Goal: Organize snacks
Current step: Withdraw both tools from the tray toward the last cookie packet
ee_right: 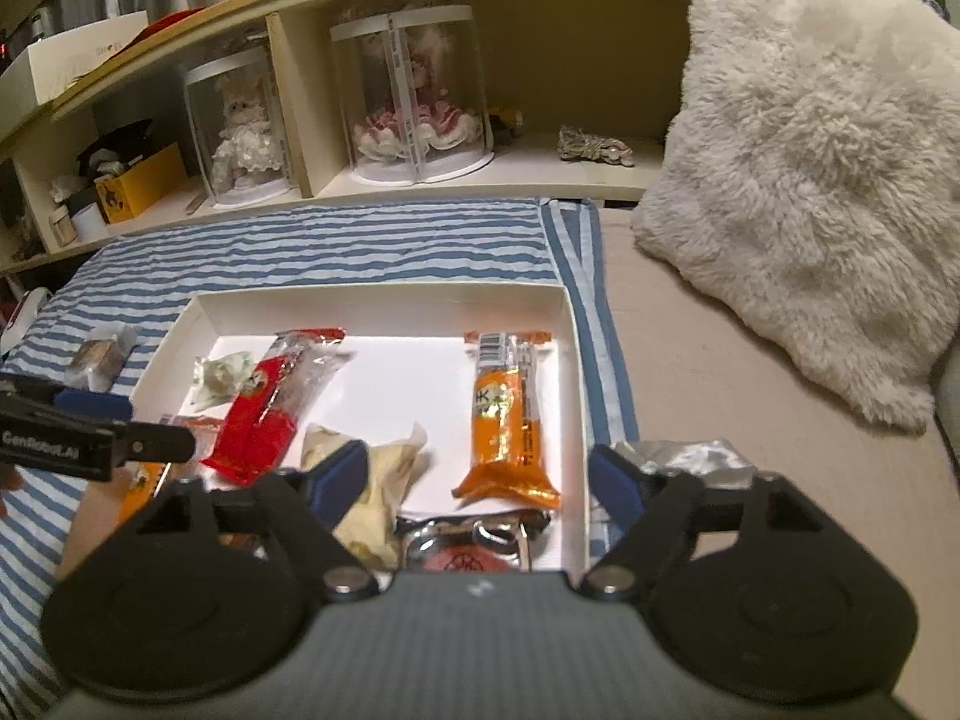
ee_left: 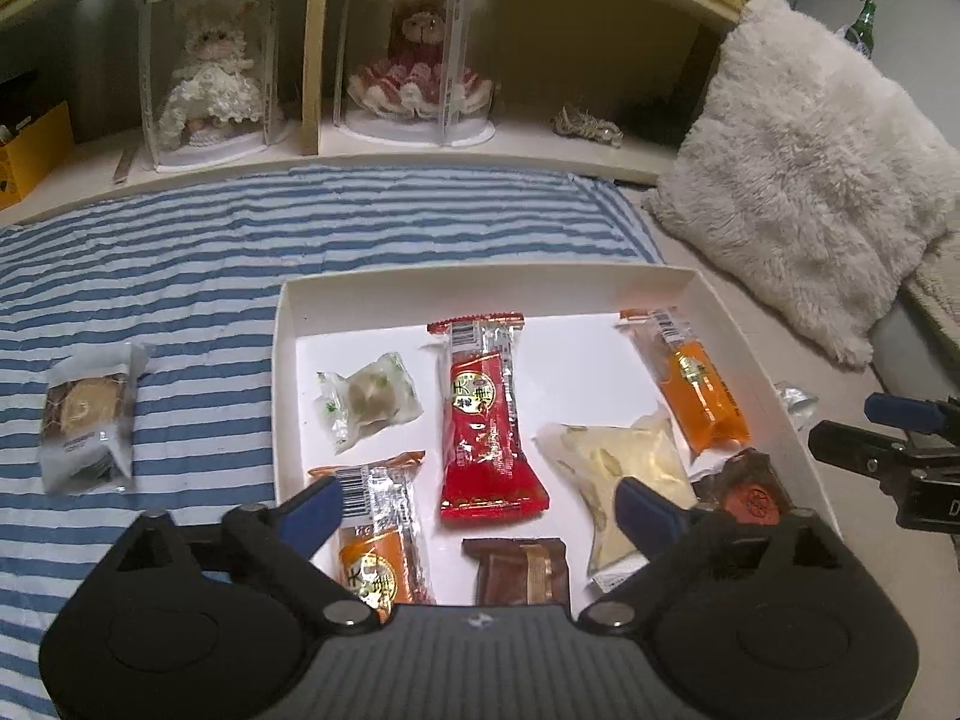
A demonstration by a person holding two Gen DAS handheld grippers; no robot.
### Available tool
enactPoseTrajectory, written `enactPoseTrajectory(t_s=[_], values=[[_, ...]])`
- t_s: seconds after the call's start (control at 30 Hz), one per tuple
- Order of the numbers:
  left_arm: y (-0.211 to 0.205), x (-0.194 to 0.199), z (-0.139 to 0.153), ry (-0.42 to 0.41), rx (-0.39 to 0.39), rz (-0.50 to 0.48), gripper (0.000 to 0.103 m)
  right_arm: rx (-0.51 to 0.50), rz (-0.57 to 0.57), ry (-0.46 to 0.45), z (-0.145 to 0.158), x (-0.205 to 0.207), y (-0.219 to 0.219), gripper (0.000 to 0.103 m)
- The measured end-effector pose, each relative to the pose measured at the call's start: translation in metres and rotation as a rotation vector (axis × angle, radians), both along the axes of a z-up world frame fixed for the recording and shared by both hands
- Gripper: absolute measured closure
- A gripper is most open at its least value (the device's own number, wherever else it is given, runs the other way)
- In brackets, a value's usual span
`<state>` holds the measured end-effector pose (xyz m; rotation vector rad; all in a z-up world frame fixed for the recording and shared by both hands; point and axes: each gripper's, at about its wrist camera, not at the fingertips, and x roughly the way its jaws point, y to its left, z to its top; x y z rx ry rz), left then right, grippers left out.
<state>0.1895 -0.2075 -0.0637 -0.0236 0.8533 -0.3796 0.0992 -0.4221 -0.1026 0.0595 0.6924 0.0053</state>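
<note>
A shallow white box [ee_left: 282, 360] lies on the striped sheet and holds several wrapped snacks: a red packet [ee_left: 486, 420], two orange packets [ee_left: 702, 384], a pale yellow one [ee_left: 624, 474] and a brown one [ee_left: 522, 570]. My left gripper [ee_left: 480, 510] hangs open above the box's near half, nothing between its fingers. My right gripper [ee_right: 480, 477] is open too, straddling the box's right wall [ee_right: 579, 420], also holding nothing. A cookie packet [ee_left: 90, 426] lies on the sheet left of the box. A silver packet [ee_right: 690, 459] lies outside the box by my right finger.
A fluffy white cushion [ee_right: 810, 180] leans at the right on the beige surface. Behind the bed runs a low shelf [ee_left: 312, 60] with two dolls in clear cases and a yellow box [ee_right: 141, 183]. A green bottle [ee_left: 864, 24] stands far right.
</note>
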Motion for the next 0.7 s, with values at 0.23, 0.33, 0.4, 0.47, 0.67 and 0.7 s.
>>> enactPoseTrajectory(t_s=[0.23, 0.33, 0.4, 0.47, 0.67, 0.7], values=[[0.011, -0.021, 0.016, -0.046, 0.005, -0.006, 0.000, 0.015, -0.038, -0.052, 0.016, -0.024, 0.004, 0.001], [0.019, -0.028, 0.021, -0.049, -0.007, 0.002, 0.000, 0.006, -0.042, -0.066, 0.021, -0.031, 0.009, 0.000], [0.023, -0.032, 0.026, -0.057, -0.011, 0.005, 0.000, -0.019, -0.045, -0.071, 0.024, -0.037, 0.014, 0.000], [0.029, -0.037, 0.030, -0.068, -0.009, 0.007, 0.000, -0.031, -0.035, -0.066, 0.027, -0.042, 0.019, 0.000], [0.044, -0.051, 0.041, -0.086, 0.010, 0.011, 0.000, -0.032, -0.021, -0.072, 0.035, -0.054, 0.034, 0.000], [0.047, -0.053, 0.042, -0.089, 0.014, 0.013, 0.000, -0.032, -0.020, -0.073, 0.036, -0.055, 0.037, 0.000]])
